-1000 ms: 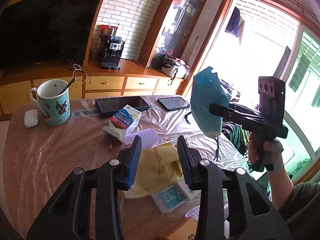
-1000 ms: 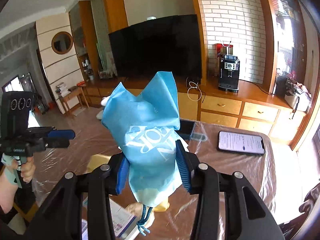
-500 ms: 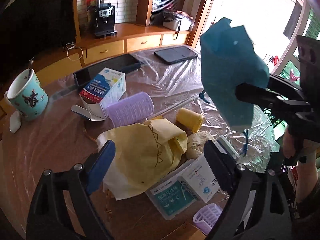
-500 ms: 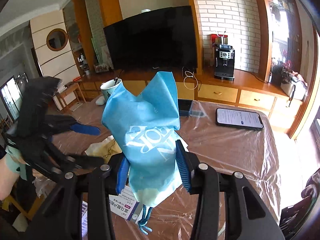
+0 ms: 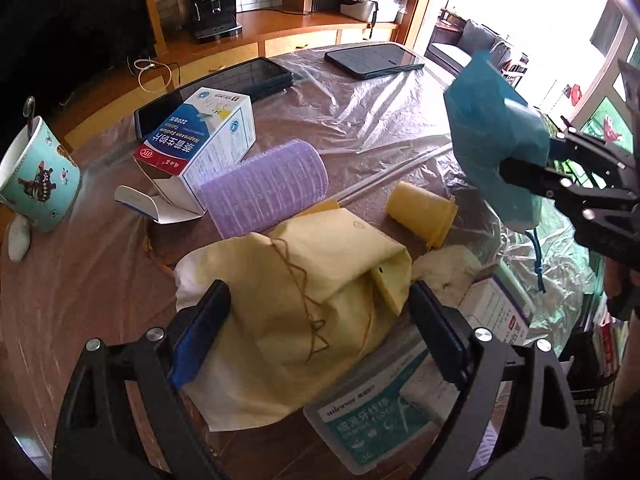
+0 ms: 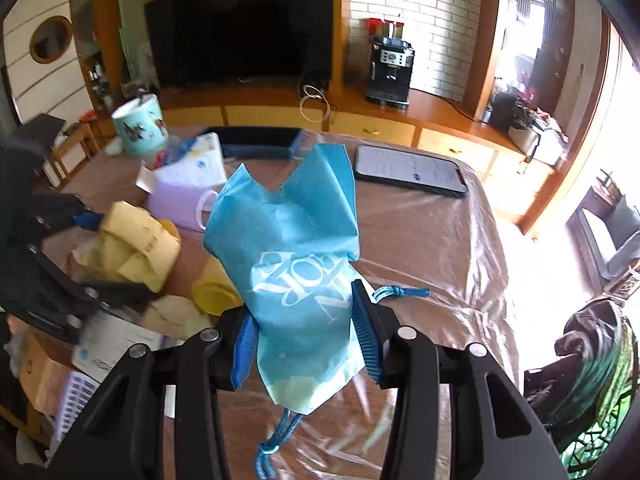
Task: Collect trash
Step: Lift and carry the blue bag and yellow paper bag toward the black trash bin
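Observation:
A crumpled yellow paper bag (image 5: pixel 332 252) lies on the plastic-covered table (image 5: pixel 100 280). My left gripper (image 5: pixel 316 292) points down over it, jaws spread wide, one pad on each side of the bag and neither pressing on it. My right gripper (image 6: pixel 302 320) is shut on a blue fabric drawstring bag (image 6: pixel 296 264) and holds it mouth-up above the table. The left wrist view shows that blue bag (image 5: pixel 492 128) hanging to the right of the yellow one. In the right wrist view the left gripper (image 6: pixel 60 240) is a dark blur at the left.
Around the yellow bag lie a purple hair roller (image 5: pixel 264 188), an open medicine box (image 5: pixel 204 136), a yellow cup (image 5: pixel 420 212) on its side, a teal floss box (image 5: pixel 372 412) and a white box (image 5: pixel 500 312). A mug (image 5: pixel 36 176), tablet (image 5: pixel 224 84) and phone (image 5: pixel 372 58) sit farther back.
My left gripper went from shut to wide open, tipped downward and sank onto the yellow bag. My right gripper dropped lower and tilted down, still holding the blue bag.

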Demonstrator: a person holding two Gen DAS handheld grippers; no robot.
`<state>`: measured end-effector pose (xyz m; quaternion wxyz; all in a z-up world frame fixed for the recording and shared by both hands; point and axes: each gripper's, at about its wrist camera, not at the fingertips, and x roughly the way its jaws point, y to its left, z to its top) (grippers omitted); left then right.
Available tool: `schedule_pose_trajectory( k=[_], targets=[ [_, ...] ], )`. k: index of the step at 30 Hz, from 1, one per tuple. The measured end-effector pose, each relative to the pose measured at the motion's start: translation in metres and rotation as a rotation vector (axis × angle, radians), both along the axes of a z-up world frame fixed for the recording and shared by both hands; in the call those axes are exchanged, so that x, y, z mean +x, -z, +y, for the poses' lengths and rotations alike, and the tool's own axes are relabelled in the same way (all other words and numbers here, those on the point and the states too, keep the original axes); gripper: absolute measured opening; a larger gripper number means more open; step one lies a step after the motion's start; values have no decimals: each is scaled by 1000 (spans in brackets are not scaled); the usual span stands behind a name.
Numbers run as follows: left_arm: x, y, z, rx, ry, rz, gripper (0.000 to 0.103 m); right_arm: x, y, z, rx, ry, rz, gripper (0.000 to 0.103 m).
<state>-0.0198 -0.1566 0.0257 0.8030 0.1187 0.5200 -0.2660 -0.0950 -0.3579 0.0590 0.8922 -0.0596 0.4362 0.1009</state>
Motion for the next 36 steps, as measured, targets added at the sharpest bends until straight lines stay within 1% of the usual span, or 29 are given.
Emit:
schedule_pose_trajectory(
  k=[2, 4, 5, 7, 9, 10, 12, 13, 14, 15, 17, 18, 20, 21, 22, 23, 24, 25, 26, 27, 28, 29, 33, 36],
  targets=[
    [6, 2, -2, 16, 5, 17, 92, 3, 6, -1, -43, -8, 23, 44],
    [8, 4, -5, 44, 10, 9, 97, 7, 10, 0, -88, -27, 40, 44],
    [8, 6, -8, 61, 16, 4, 98, 8, 11, 2, -120, -28, 43, 44],
    [5, 10, -13, 103, 37, -14, 101, 10, 17, 12, -248, -39, 53, 46],
    [1, 15, -20, 161, 58, -54, 101, 10, 25, 21, -359, -59, 48, 49],
    [-2, 16, -21, 159, 66, -84, 101, 11, 30, 25, -393, -77, 50, 50],
    [-3, 16, -19, 132, 65, -100, 101, 14, 38, 28, -428, -90, 63, 64],
    [-2, 17, -18, 125, 69, -95, 101, 15, 42, 30, -436, -98, 68, 68],
    [-1, 16, -19, 127, 79, -91, 101, 15, 42, 31, -439, -103, 55, 76],
    [0, 16, -19, 127, 87, -89, 101, 16, 42, 32, -429, -111, 42, 88],
    [-1, 16, -17, 124, 102, -94, 101, 21, 40, 30, -380, -123, 36, 97],
    [-2, 16, -17, 121, 108, -99, 101, 25, 40, 29, -355, -124, 40, 97],
    [-4, 14, -13, 116, 110, -109, 101, 34, 41, 27, -322, -119, 53, 98],
    [-4, 13, -12, 110, 105, -114, 99, 37, 42, 26, -317, -112, 56, 98],
    [-6, 12, -8, 104, 98, -119, 95, 40, 42, 24, -312, -107, 55, 98],
    [-5, 10, -5, 98, 85, -127, 91, 42, 42, 23, -310, -101, 49, 96],
    [-5, 8, -3, 100, 75, -134, 83, 42, 41, 21, -301, -98, 39, 86],
    [-5, 8, -1, 95, 75, -134, 79, 44, 40, 22, -289, -96, 38, 79],
    [-4, 7, 1, 93, 75, -136, 77, 45, 40, 19, -262, -90, 47, 65],
    [-6, 6, 3, 93, 74, -142, 73, 46, 40, 17, -239, -80, 53, 58],
    [-6, 5, 4, 93, 67, -150, 67, 47, 39, 17, -223, -77, 57, 54],
    [-6, 4, 6, 87, 59, -152, 66, 46, 39, 15, -211, -68, 54, 51],
    [-9, -1, 16, 38, 20, -154, 60, 35, 28, 10, -182, -25, -2, 48],
    [-13, -5, 24, 16, -13, -165, 58, 29, 15, 7, -176, 8, -68, 48]
  ],
)
